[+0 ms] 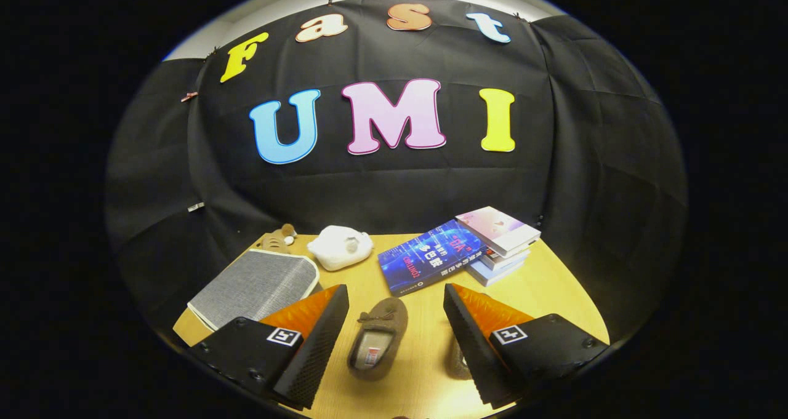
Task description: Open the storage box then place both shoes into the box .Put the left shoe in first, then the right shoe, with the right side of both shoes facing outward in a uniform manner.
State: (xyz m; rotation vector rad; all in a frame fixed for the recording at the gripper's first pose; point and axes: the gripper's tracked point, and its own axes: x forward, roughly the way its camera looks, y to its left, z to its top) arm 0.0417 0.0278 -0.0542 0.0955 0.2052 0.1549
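Second shoe (457, 365) mostly hidden behind right finger; storage box (258, 287) partly behind left.

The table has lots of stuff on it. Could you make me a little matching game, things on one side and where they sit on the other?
Things:
1. slipper
2. grey box
3. blue book
4. white plush

Places:
A. at the table's far edge, beyond the box
B. between the open fingers of the gripper
C. leaning on the book stack
D. beyond the left finger, lid closed

Pairs: 1-B, 2-D, 3-C, 4-A
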